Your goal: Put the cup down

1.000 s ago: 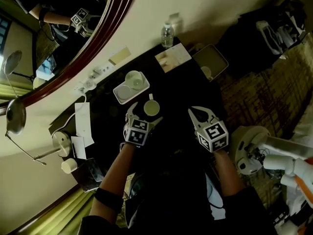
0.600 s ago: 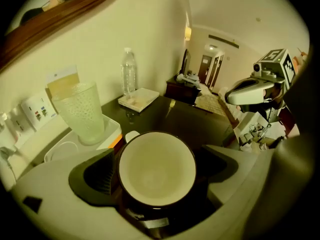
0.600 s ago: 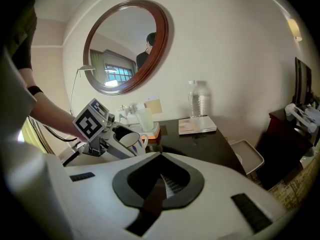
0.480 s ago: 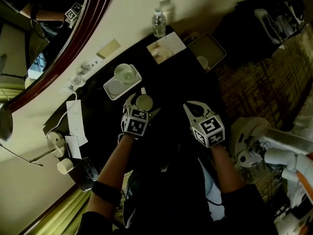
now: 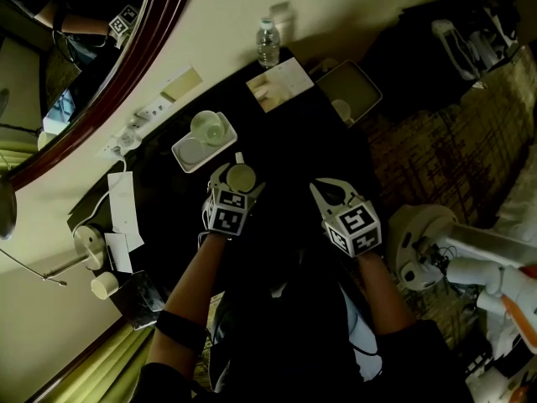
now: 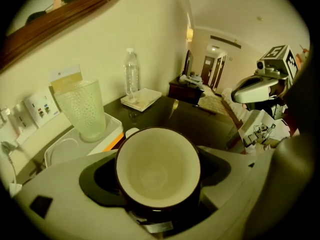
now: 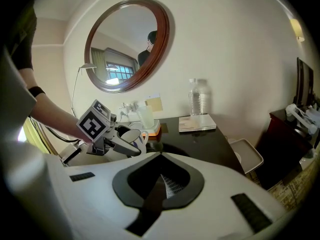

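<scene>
A dark cup with a cream inside (image 5: 242, 177) sits between the jaws of my left gripper (image 5: 237, 171), over the black table (image 5: 294, 145) just in front of a white tray. In the left gripper view the cup (image 6: 157, 169) fills the gap and both jaws lie against its sides; these jaws have just been closing on it. My right gripper (image 5: 327, 190) hovers to the right of the cup, shut and empty. The right gripper view shows its jaws (image 7: 161, 160) pressed together, with the left gripper and the cup (image 7: 126, 135) beyond.
A white tray (image 5: 189, 151) holding a ribbed glass (image 5: 210, 127) lies just beyond the cup. A water bottle (image 5: 268, 42) and a booklet (image 5: 278, 84) stand at the table's far end by the wall. A second tray (image 5: 357, 89) sits off the table's right side.
Both grippers have come down a little toward the table. The left jaws have drawn in around the cup. The right gripper stays shut.
</scene>
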### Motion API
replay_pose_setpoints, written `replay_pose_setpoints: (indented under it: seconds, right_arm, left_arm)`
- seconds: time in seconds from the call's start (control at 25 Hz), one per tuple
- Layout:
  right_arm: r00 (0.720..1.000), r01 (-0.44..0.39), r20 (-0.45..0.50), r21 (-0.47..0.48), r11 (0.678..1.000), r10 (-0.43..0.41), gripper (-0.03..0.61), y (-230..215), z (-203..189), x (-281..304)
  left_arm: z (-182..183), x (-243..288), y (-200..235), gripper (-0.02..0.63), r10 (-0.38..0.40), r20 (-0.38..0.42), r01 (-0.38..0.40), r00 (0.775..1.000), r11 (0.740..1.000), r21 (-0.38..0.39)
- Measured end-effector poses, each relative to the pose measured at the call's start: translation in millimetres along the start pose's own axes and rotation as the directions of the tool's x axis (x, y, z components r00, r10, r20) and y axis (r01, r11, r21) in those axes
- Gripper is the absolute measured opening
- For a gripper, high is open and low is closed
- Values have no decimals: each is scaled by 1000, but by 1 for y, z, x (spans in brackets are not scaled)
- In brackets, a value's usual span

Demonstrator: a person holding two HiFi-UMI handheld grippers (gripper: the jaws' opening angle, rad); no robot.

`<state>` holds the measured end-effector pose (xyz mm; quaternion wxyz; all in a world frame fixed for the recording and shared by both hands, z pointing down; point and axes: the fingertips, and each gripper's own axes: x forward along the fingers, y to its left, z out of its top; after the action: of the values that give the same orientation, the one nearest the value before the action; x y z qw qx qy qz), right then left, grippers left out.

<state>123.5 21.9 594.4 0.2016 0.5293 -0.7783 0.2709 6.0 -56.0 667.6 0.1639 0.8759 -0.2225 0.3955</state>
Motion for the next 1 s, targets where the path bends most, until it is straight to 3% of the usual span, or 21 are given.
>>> replay_pose_setpoints:
  seconds: [0.28, 0.56, 0.84, 1.0]
  right_arm:
    - [998, -57, 1, -17, 998, 57, 2, 17, 18, 3]
    - [985, -173, 15, -79, 982, 174, 2, 59, 46, 25]
    - [928, -368, -22, -190, 910, 371, 2, 136, 71, 55]
    - [901, -428, -30, -224, 876, 433, 2, 163, 81, 76]
  left_arm:
    - [-3, -16, 4, 410, 33, 19, -32, 999, 999, -42]
    - [3, -47, 29, 410, 94, 50, -90, 994, 993, -73]
    - [7, -80, 74, 410, 182, 76, -174, 980, 980, -95]
    - [8, -93, 104, 410, 220, 81, -212, 972, 972, -97]
